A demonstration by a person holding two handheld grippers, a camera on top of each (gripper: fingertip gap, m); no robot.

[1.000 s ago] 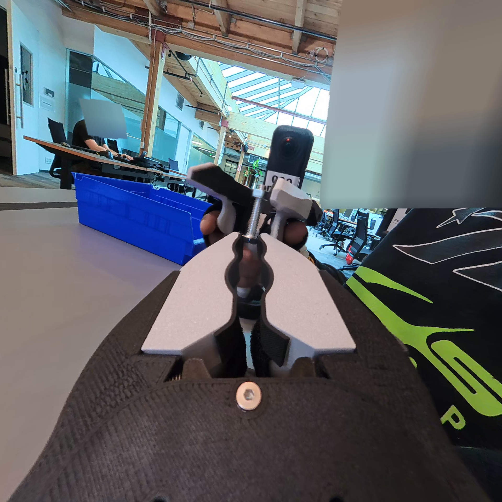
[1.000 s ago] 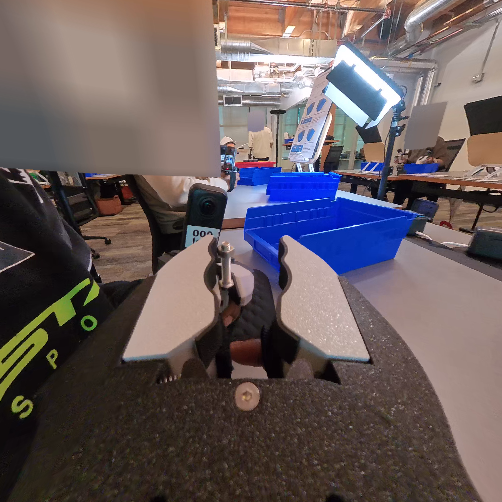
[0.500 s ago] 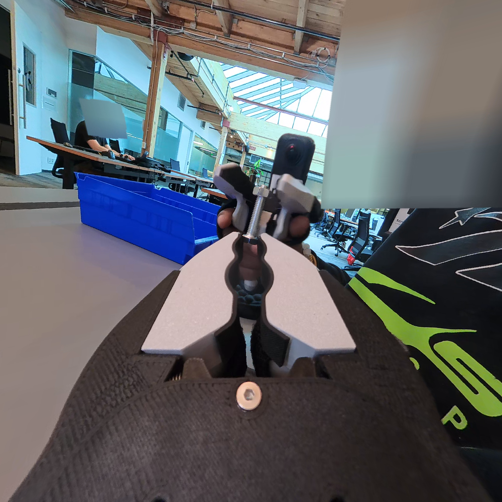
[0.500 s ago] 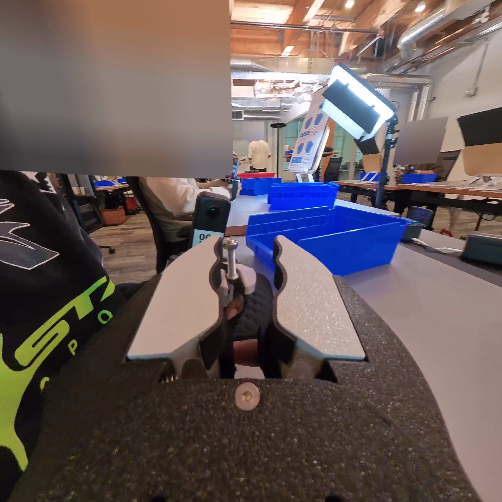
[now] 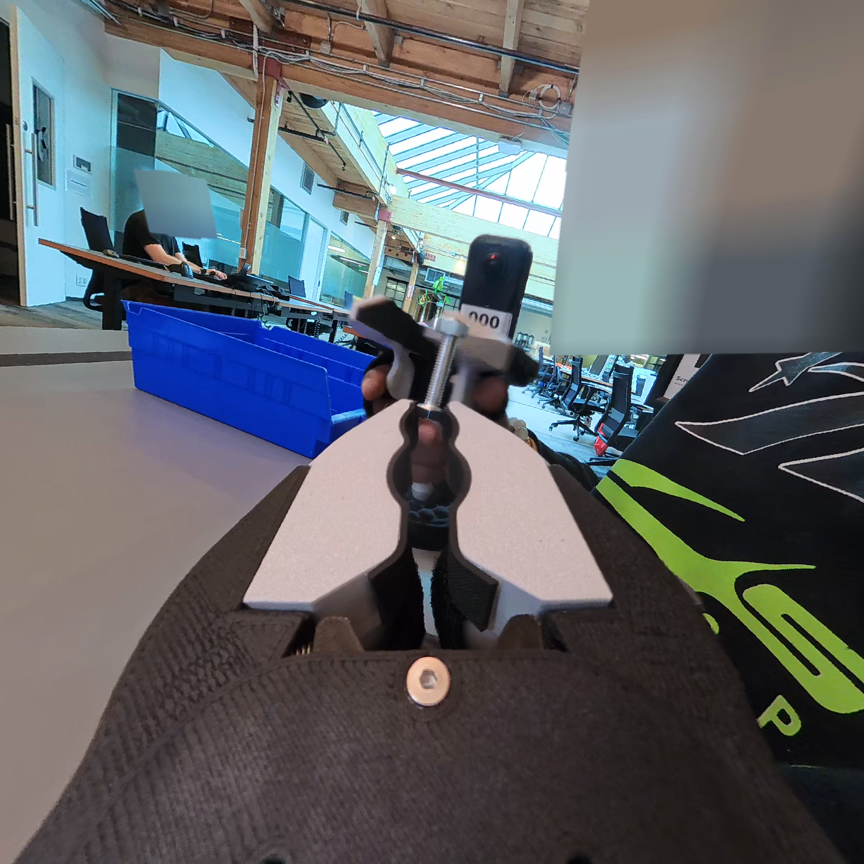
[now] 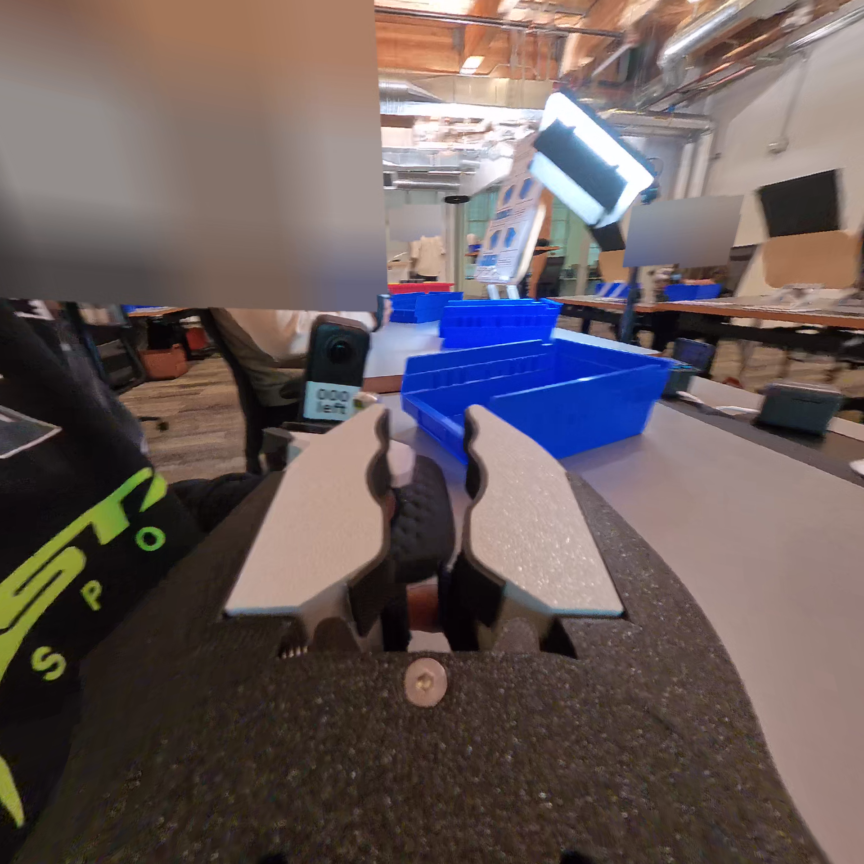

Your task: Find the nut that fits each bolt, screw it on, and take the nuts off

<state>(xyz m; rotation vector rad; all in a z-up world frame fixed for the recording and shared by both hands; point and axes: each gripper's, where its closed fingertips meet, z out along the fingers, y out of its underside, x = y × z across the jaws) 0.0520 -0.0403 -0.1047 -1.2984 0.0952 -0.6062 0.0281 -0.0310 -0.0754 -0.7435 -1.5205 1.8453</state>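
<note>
Since a second ago the right gripper (image 6: 425,421) has narrowed its fingers and swung, so the bolt (image 5: 444,364) that stood between them now shows only as a blurred glint of metal at its left fingertip (image 6: 369,414), at 11 o'clock of the gap. Its fingers stand partly open with bare space between them in its own view; in the left wrist view they sit either side of the bolt's upper end under the head, at 12 o'clock, but motion blur keeps me from telling whether the pads press on it.

Nearest in the left wrist view, the left gripper (image 5: 431,411) is almost closed, its tips pinching a small dark nut (image 5: 430,410) at the lower end of the bolt. From there the bolt rises nearly upright, leaning slightly toward 1 o'clock, its threads bare and its hex head on top. A hand (image 5: 488,397) wraps the right gripper just behind it, and that gripper's black camera (image 5: 498,280) stands above.

At 10 o'clock beyond, a blue bin (image 5: 224,369) rests on the grey counter (image 5: 93,467). A black shirt (image 5: 748,514) with green print fills 3 o'clock. Farther off, a person sits at a desk (image 5: 117,262) at 10 o'clock.
</note>
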